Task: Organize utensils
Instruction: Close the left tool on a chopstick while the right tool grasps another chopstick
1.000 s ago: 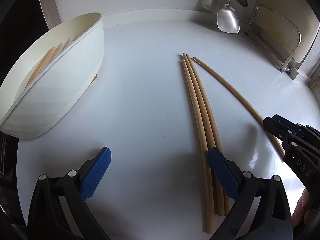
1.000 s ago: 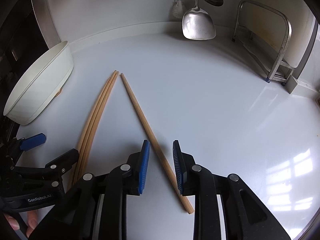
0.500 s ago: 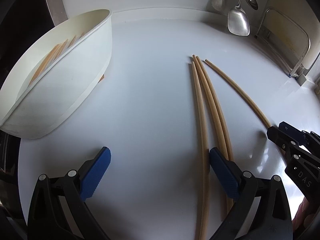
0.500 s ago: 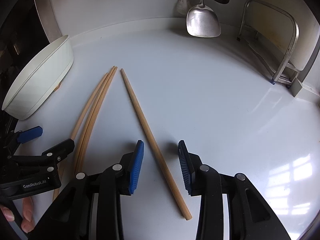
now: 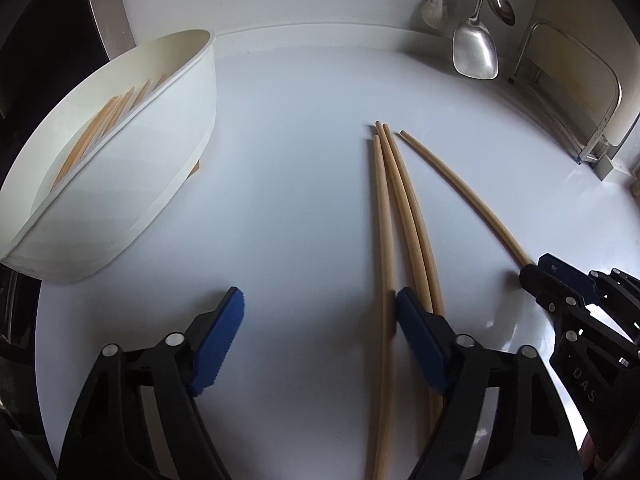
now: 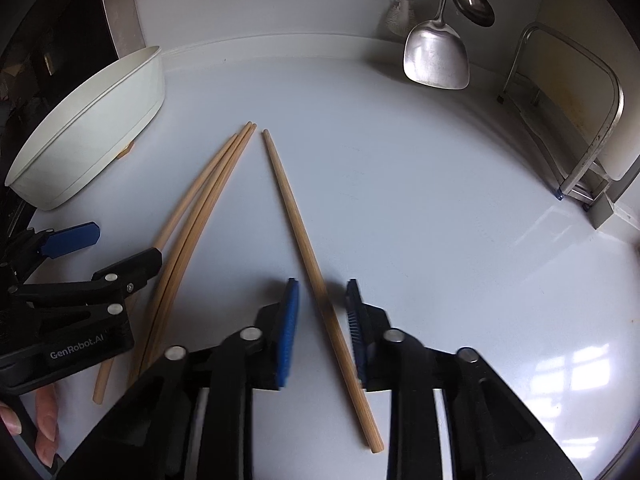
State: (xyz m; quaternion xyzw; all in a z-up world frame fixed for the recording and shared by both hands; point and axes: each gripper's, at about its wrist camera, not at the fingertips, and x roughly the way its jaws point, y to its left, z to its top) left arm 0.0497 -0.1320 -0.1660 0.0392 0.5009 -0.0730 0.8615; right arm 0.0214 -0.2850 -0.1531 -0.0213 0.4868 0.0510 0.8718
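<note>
Three wooden chopsticks [image 5: 400, 204] lie side by side on the white counter; they also show in the right wrist view [image 6: 200, 208]. A single chopstick [image 6: 304, 236] lies apart to their right, also seen in the left wrist view [image 5: 460, 184]. My left gripper [image 5: 320, 320] is open, its right finger [image 5: 416, 328] resting among the three chopsticks. My right gripper [image 6: 322, 312] is open and straddles the single chopstick without gripping it. A white oval holder [image 5: 120, 168] at the left holds several chopsticks.
A metal spatula [image 6: 436, 56], a ladle [image 6: 472, 0] and a brush [image 6: 400, 12] hang on the back wall. A metal rack [image 6: 576, 120] stands at the right. The holder also shows in the right wrist view [image 6: 88, 132].
The right gripper opened from nearly shut around the single chopstick and now sits narrower again. The left gripper's right finger slid in between the three chopsticks, nudging one leftward.
</note>
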